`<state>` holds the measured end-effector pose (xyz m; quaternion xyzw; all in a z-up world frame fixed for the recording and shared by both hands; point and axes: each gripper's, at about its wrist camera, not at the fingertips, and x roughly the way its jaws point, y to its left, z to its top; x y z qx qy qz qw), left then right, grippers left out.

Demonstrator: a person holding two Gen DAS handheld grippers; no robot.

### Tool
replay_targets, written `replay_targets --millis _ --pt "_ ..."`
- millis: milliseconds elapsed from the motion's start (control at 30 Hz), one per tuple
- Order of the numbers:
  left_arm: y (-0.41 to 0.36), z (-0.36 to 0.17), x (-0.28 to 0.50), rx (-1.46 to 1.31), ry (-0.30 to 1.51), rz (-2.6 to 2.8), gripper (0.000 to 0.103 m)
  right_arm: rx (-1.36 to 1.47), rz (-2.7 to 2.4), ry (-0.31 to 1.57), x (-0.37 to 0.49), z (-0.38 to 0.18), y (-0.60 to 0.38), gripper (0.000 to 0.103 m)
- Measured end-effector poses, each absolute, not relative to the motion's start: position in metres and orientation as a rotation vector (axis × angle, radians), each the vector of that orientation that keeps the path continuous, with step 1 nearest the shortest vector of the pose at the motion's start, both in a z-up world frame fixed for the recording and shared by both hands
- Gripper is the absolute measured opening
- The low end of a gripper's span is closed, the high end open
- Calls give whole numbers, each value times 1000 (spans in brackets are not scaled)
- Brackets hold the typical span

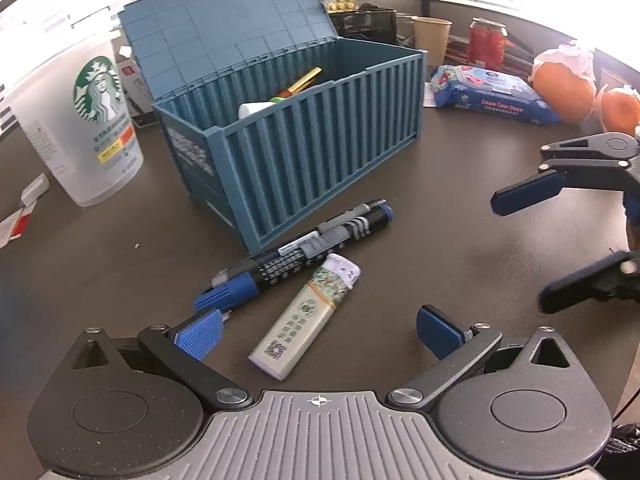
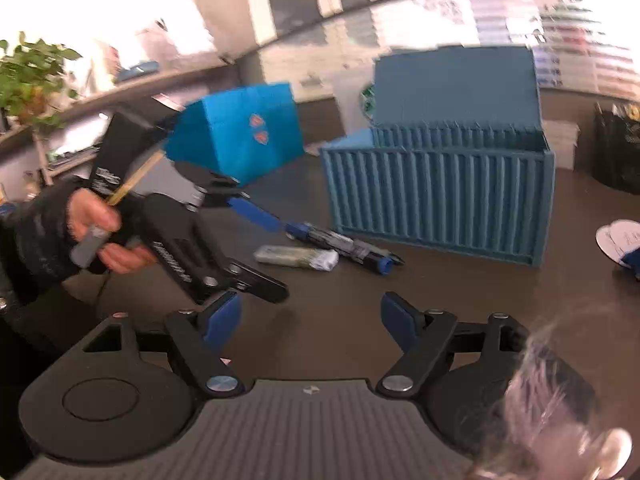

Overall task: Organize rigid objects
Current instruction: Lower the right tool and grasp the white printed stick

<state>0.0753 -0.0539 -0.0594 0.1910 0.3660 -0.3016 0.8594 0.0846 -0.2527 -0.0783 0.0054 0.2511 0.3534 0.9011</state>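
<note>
The lighter [image 1: 306, 316], pale with a green print and a white cap, lies flat on the dark desk [image 1: 460, 220] just in front of the blue container box [image 1: 320, 152], beside the near corner of that box; touching or all but touching its cap end lies a pair of pens: a blue-capped marker [image 1: 296, 258] with a grey pen [image 1: 344, 224] resting along it. These loose pieces look left out for sorting, since the box stands with its lid [image 1: 224, 20] tipped back and already holds a yellow-and-orange pen [image 1: 302, 82] and something white [image 1: 250, 109], which suggests it is the place the rest should go. The left gripper [image 1: 318, 330] hangs low over the lighter with its jaws spread wide to either side of it, gripping nothing; my reading is that it is lined up to take the lighter next. The right gripper [image 2: 310, 320] is likewise wide open and empty, aimed toward the pens from the desk's other side. Much is unclear: the right wrist view is smeared by motion, the box's contents are mostly hidden behind its ribbed wall, and a blurred shape covers that view's lower right corner. Further out stand a coffee cup [image 1: 86, 128] and a pack of wipes [image 1: 492, 94].
</note>
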Motion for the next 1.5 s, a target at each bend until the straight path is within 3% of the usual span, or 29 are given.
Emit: replay_targets --millis 267,533,1167,1300,1500 --pt "-18 -58 65 372 771 -496 103 -226 961 485 126 -52 -207 76" --pt "22 -61 56 269 795 -367 103 -388 1146 630 177 -61 -156 58" --pt "56 -64 66 122 817 -287 103 -491 1140 751 205 -68 -124 55" --pt "58 -65 65 115 822 -277 103 -501 1093 729 195 -70 -125 49" --pt "56 -68 63 110 828 -272 103 -497 1050 744 184 -67 -124 33"
